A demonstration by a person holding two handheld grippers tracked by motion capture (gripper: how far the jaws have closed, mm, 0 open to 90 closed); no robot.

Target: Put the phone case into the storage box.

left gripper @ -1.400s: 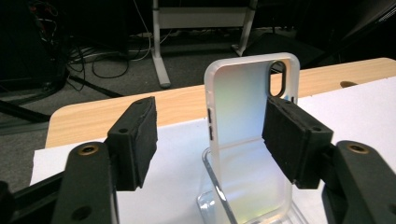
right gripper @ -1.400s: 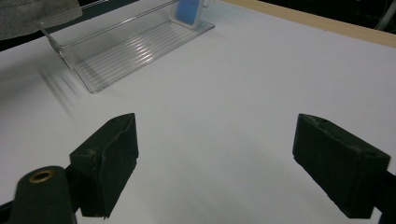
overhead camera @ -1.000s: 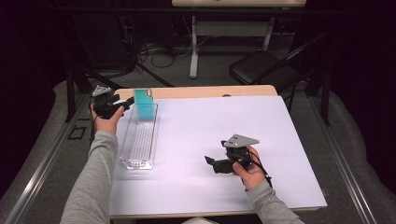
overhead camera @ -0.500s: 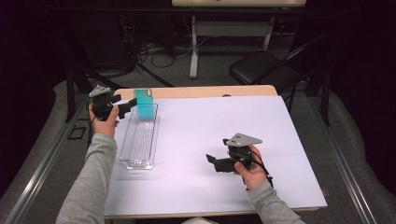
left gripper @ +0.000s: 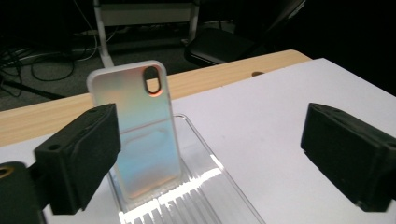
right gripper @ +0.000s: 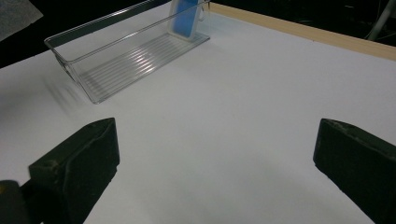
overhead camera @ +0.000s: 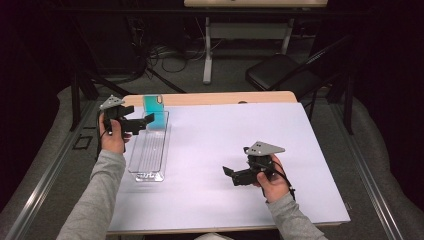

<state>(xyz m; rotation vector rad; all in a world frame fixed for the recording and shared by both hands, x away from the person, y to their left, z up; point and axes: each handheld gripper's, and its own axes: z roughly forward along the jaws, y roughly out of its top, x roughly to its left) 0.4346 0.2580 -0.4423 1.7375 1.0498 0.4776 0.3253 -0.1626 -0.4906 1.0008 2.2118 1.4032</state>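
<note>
The black right gripper (overhead camera: 231, 175) is being held wide open and empty over the white table sheet (overhead camera: 220, 145). At about ten o'clock, the black left gripper (overhead camera: 147, 120) has just been opening; nothing is being gripped. The iridescent blue phone case (left gripper: 137, 133) is standing upright at the far end of the clear ribbed plastic tray (overhead camera: 145, 172), so placing is judged done; only withdrawal is remaining.

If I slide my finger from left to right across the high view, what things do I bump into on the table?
left gripper → clear plastic tray with the phone case standing at its far end → bare white tabletop → right gripper
</note>
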